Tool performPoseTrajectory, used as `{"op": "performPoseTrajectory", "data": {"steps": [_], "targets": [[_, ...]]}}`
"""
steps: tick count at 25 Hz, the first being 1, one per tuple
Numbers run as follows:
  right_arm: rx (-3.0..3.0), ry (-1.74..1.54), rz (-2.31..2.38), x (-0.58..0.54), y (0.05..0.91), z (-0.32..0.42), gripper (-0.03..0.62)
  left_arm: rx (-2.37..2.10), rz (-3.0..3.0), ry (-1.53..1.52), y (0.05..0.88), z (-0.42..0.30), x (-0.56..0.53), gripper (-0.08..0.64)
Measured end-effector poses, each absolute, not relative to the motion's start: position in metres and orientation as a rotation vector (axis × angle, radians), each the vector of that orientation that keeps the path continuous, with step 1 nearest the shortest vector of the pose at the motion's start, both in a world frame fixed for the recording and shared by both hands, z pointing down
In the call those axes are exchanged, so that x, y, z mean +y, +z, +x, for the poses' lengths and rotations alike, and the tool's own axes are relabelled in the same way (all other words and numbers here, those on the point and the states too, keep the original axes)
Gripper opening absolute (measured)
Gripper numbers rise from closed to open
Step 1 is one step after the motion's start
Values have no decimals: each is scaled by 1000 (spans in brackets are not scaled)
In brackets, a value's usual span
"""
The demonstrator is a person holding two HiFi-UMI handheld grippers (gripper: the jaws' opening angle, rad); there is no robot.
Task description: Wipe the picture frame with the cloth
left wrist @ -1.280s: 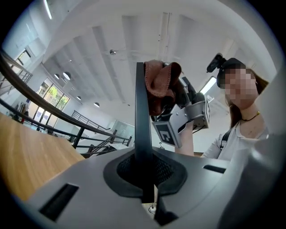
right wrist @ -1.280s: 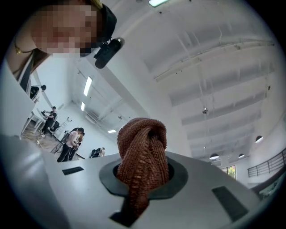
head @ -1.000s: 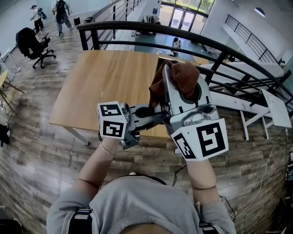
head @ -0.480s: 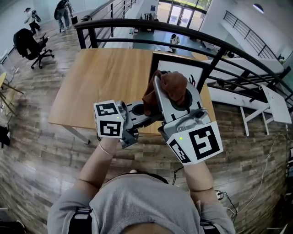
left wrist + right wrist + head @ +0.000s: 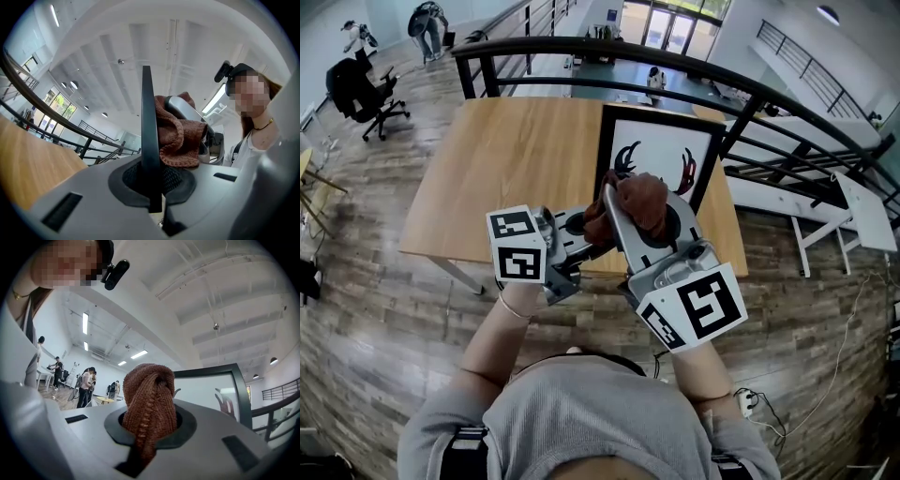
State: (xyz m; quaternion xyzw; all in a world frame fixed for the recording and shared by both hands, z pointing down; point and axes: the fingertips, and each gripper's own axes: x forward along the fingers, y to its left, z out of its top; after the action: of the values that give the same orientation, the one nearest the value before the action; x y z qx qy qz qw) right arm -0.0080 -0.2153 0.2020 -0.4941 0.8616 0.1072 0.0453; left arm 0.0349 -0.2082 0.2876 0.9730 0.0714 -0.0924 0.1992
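- Picture frame [image 5: 661, 155]: black-edged, with a white print bearing an antler motif. It is set on the wooden table [image 5: 516, 159] and appears to be propped upright, though its support is not shown.
- Cloth [image 5: 639, 202]: brown, knitted and bunched. It is pinched between the closed jaws of the right gripper [image 5: 623, 202] and held just in front of the frame. The wad is left protruding past the tips, presumably so that fabric rather than metal meets the glass. Contact is judged not yet made.
- Left gripper [image 5: 600, 232]: the jaws are pressed together on nothing. It is held near the frame's lower left corner, beside the cloth, possibly in readiness to steady the frame.
- Surroundings: a black railing [image 5: 581, 52] is seen behind the frame and an office chair [image 5: 361, 89] well to its left.
- Obstructions: none is seen between cloth and frame, but the stroke could be crowded by the left gripper.
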Motion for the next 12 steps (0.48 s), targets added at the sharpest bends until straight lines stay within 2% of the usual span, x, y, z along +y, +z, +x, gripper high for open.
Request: {"op": "performPoseTrajectory", "data": {"steps": [12], "targets": [[2690,184,-1455,-193,232,-11,44,188,2683,-337,277,28,-215,17]]}}
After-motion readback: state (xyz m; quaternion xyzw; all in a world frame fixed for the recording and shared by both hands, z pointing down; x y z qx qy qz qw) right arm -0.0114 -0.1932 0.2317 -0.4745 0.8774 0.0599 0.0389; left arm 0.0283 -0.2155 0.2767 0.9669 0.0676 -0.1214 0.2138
